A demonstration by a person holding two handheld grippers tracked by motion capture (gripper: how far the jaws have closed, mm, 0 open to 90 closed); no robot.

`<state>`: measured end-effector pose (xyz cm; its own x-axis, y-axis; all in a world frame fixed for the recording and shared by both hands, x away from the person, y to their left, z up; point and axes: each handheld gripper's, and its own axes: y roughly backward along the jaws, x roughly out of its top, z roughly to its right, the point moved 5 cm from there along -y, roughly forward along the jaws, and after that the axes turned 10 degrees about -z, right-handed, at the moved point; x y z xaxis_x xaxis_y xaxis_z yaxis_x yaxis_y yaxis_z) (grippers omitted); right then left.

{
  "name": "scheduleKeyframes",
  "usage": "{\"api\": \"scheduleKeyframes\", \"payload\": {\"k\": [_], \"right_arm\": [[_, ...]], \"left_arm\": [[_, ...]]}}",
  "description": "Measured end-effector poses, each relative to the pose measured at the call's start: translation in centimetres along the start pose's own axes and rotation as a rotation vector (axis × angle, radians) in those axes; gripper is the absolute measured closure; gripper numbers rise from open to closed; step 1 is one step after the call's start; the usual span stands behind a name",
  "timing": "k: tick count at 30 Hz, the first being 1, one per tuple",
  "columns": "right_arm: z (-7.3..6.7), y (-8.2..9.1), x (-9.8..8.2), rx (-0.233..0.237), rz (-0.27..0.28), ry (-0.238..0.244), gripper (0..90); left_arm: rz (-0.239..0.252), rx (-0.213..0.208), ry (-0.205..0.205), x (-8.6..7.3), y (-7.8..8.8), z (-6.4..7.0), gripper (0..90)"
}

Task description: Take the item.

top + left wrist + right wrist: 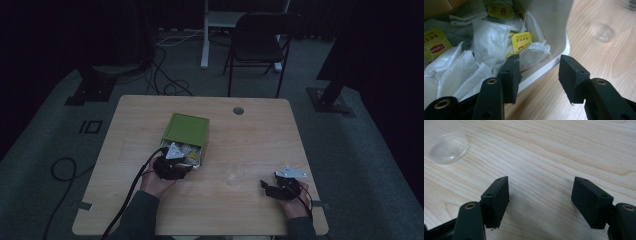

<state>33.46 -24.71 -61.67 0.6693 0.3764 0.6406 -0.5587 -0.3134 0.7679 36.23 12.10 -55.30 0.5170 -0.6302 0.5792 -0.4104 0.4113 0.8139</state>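
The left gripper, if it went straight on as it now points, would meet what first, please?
Probably the box's white rim, which the open left gripper straddles, then the tea bags inside; depth is hard to judge.

One green box point(186, 131), many tea bags point(486, 40) (overlapping, uncountable), one clear cup point(235, 173), one chair point(260, 37)

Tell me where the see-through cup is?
The clear plastic cup stands on the wooden table in the high view, between the two grippers, just right of the green box of tea bags and left of the right gripper.
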Motion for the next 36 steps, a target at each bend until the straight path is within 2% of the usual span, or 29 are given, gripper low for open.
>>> {"api": "scheduleKeyframes", "payload": {"k": [4, 8, 13, 14, 18, 25, 27, 28, 30, 36], "right_arm": [[0.0, 0.0, 0.0, 0.000, 0.000, 0.000, 30.1], [0.0, 0.0, 0.0, 0.000, 0.000, 0.000, 30.1], [0.0, 0.0, 0.0, 0.000, -0.001, 0.000, 30.1], [0.0, 0.0, 0.0, 0.000, 0.000, 0.000, 30.1], [0.0, 0.0, 0.0, 0.000, 0.000, 0.000, 30.1], [0.0, 0.0, 0.0, 0.000, 0.000, 0.000, 30.1], [0.0, 0.0, 0.0, 0.000, 0.000, 0.000, 30.1], [0.0, 0.0, 0.0, 0.000, 0.000, 0.000, 30.1], [0.0, 0.0, 0.0, 0.000, 0.000, 0.000, 30.1], [0.0, 0.0, 0.0, 0.000, -0.001, 0.000, 29.8]], "left_arm": [[-0.022, 0.019, -0.030, -0.2, 0.3, 0.5, 54.2], [-0.033, 0.027, -0.042, -0.4, 0.5, 1.0, 54.2], [-0.020, 0.007, -0.034, -0.8, 0.9, 1.3, 56.6], [-0.010, -0.009, -0.021, -1.2, 1.1, 1.3, 57.5], [-0.003, -0.016, -0.006, -1.8, 1.4, 1.4, 58.5], [-0.005, -0.032, -0.012, -2.4, 2.0, 2.0, 59.9], [0.004, -0.015, -0.032, -2.4, 2.4, 2.2, 60.2], [0.004, -0.015, -0.032, -2.4, 2.4, 2.2, 60.1], [0.033, -0.012, -0.022, -2.1, 3.2, 2.2, 58.9], [0.059, 0.005, -0.021, -1.8, 4.5, 1.9, 56.0]]}}
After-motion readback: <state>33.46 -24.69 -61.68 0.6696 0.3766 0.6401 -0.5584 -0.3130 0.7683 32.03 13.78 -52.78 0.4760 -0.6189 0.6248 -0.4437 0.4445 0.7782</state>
